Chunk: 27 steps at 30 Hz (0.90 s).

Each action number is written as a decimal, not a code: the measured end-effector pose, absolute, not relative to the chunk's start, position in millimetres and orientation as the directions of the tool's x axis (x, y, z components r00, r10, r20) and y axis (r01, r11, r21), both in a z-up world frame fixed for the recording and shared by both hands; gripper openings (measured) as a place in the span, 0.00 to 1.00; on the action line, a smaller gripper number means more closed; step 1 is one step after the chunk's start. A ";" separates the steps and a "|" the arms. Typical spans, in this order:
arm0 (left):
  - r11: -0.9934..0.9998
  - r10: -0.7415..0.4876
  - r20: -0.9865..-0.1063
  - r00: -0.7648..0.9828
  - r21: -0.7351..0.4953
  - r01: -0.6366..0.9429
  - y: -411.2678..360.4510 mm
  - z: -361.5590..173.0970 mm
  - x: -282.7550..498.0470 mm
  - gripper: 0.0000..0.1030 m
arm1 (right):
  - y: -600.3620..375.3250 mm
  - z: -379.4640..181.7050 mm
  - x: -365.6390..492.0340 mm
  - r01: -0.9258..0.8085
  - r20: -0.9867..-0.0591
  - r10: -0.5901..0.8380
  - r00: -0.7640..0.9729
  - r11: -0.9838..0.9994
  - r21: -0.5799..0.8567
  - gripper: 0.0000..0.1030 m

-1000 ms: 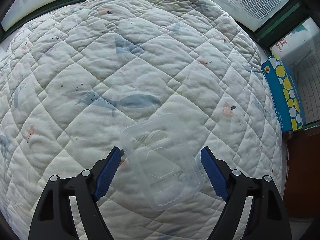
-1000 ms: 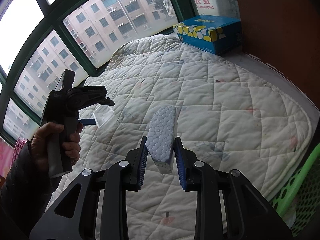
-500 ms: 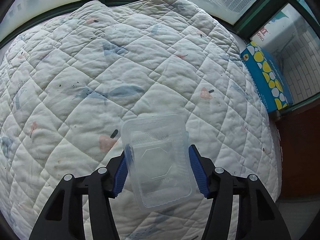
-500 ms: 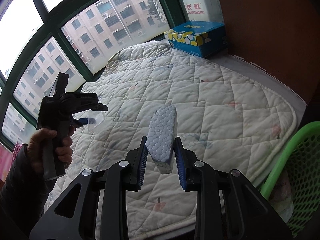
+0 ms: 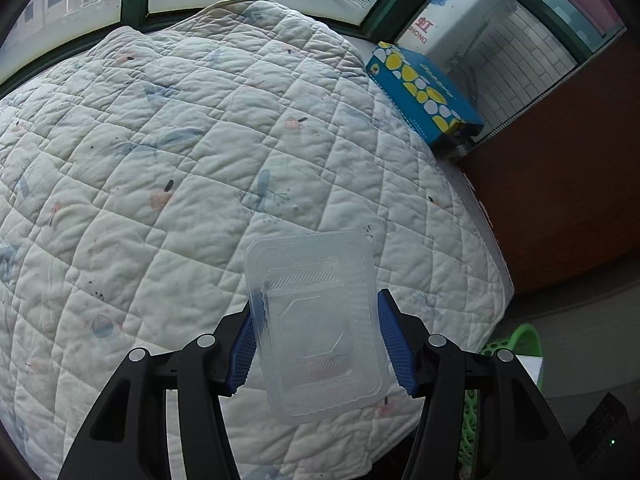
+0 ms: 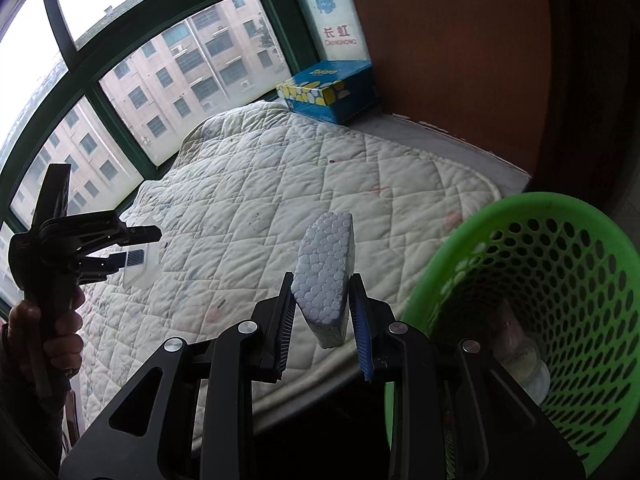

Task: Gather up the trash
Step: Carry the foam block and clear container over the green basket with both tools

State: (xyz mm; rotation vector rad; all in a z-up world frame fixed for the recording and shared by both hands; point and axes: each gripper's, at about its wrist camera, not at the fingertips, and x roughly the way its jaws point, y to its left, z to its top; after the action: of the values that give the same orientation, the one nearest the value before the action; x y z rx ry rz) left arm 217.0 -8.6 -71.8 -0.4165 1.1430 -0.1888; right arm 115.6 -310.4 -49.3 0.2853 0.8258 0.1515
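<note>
A white quilt (image 5: 192,184) printed with pale fish and blots is covering the bed, lying under a green-framed window (image 6: 132,80) that is looking out on apartment blocks. At the bed's near corner a green basket (image 6: 568,280) with a perforated wall is standing upright, with some pale trash lying in its bottom; from the left wrist view only a bit of its rim is showing beyond the quilt's edge. A blue box (image 5: 424,94) with yellow and white spots is sitting by the window at the quilt's far corner.

The left gripper (image 5: 318,340) is pinching a clear plastic tray (image 5: 316,328) across its width, both blue pads pressing on its sides, and holding it in the air above the quilt. Its jaws have just been closing on that tray. A hand (image 6: 48,324) is gripping its handle.

The right gripper (image 6: 322,312) is clamping a white foam block (image 6: 326,272) on end between its pads, just beside the basket's rim.
</note>
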 end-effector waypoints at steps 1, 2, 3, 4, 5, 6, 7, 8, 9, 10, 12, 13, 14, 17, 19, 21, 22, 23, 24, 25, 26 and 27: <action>0.906 -0.365 -0.837 0.408 -0.420 -0.049 -14.6 -69.4 211.7 0.53 | -315.1 -48.7 110.5 -0.011 -0.702 0.232 0.673 0.953 0.304 0.27; 0.905 -0.374 -0.833 0.407 -0.424 -0.037 -19.8 -67.2 207.4 0.53 | -319.7 -48.6 105.8 -0.001 -0.703 0.222 0.676 0.954 0.300 0.27; 0.903 -0.385 -0.830 0.404 -0.429 -0.022 -25.2 -64.9 202.6 0.53 | -324.8 -48.5 100.1 0.010 -0.703 0.210 0.679 0.955 0.295 0.27; 0.902 -0.394 -0.827 0.402 -0.432 -0.005 -31.5 -62.5 197.7 0.53 | -328.7 -47.9 96.5 0.019 -0.703 0.201 0.682 0.956 0.292 0.27; 0.901 -0.401 -0.824 0.400 -0.434 0.010 -37.3 -60.1 192.9 0.53 | -333.0 -47.9 92.5 0.028 -0.704 0.193 0.684 0.957 0.289 0.27; 0.899 -0.410 -0.821 0.397 -0.436 0.027 -43.0 -57.9 188.2 0.53 | -338.5 -48.2 87.8 0.040 -0.705 0.180 0.686 0.958 0.284 0.27; 0.897 -0.419 -0.819 0.393 -0.439 0.043 -49.1 -55.4 183.9 0.53 | -342.7 -48.3 85.2 0.051 -0.707 0.167 0.688 0.960 0.277 0.27; 0.895 -0.429 -0.816 0.388 -0.443 0.059 -54.8 -53.2 180.2 0.53 | -347.1 -48.5 81.9 0.062 -0.708 0.156 0.688 0.960 0.271 0.27; 0.892 -0.438 -0.812 0.386 -0.445 0.076 -61.1 -50.5 176.3 0.53 | -353.5 -49.0 78.0 0.075 -0.709 0.147 0.689 0.959 0.272 0.27; 0.891 -0.444 -0.809 0.386 -0.445 0.091 -67.2 -47.9 173.3 0.53 | -358.6 -49.4 74.7 0.085 -0.710 0.140 0.690 0.959 0.272 0.27; 0.887 -0.455 -0.803 0.384 -0.445 0.122 -80.1 -42.1 167.6 0.53 | -369.7 -49.0 68.1 0.109 -0.711 0.118 0.693 0.958 0.265 0.27; 0.885 -0.462 -0.801 0.382 -0.445 0.136 -86.3 -39.6 165.8 0.53 | -374.6 -48.5 64.3 0.119 -0.711 0.107 0.695 0.958 0.261 0.27; 0.883 -0.467 -0.798 0.380 -0.445 0.151 -92.9 -37.0 163.7 0.53 | -378.8 -48.4 61.7 0.130 -0.712 0.095 0.696 0.958 0.255 0.27; 0.874 -0.486 -0.791 0.371 -0.442 0.200 -113.8 -29.4 158.2 0.53 | -392.5 -47.4 54.1 0.164 -0.712 0.058 0.699 0.957 0.239 0.27; 0.867 -0.497 -0.788 0.363 -0.439 0.235 -129.1 -24.0 154.7 0.53 | -401.6 -47.2 49.7 0.183 -0.712 0.045 0.700 0.953 0.240 0.28; 0.860 -0.506 -0.786 0.355 -0.433 0.269 -144.2 -19.0 150.7 0.53 | -408.9 -46.7 45.2 0.202 -0.711 0.030 0.703 0.950 0.240 0.36; 0.855 -0.513 -0.784 0.349 -0.433 0.286 -151.4 -16.4 148.8 0.53 | -412.8 -45.9 42.3 0.216 -0.710 0.016 0.704 0.948 0.236 0.44; 0.850 -0.519 -0.782 0.344 -0.431 0.302 -158.5 -13.8 146.9 0.53 | -416.0 -45.2 39.3 0.225 -0.707 0.006 0.707 0.946 0.233 0.47; 0.847 -0.522 -0.781 0.341 -0.427 0.317 -166.0 -10.9 145.2 0.53 | -418.9 -44.5 36.1 0.233 -0.703 -0.002 0.711 0.944 0.233 0.51; 0.843 -0.526 -0.780 0.339 -0.424 0.332 -173.8 -8.3 143.6 0.53 | -422.2 -43.8 33.0 0.240 -0.703 -0.007 0.712 0.942 0.234 0.51; 0.838 -0.530 -0.779 0.336 -0.422 0.345 -180.0 -6.1 142.0 0.53 | -425.2 -43.1 30.3 0.246 -0.701 -0.011 0.713 0.940 0.235 0.51; 0.833 -0.535 -0.777 0.330 -0.421 0.359 -187.2 -4.0 140.1 0.53 | -428.4 -42.1 27.4 0.252 -0.699 -0.016 0.715 0.938 0.237 0.51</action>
State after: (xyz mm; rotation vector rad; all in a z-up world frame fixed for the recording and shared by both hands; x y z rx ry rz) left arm 140.1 -187.2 -4.0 -0.1846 1.0867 -0.5892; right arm 27.4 -428.4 -42.1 0.3292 0.7625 -0.1516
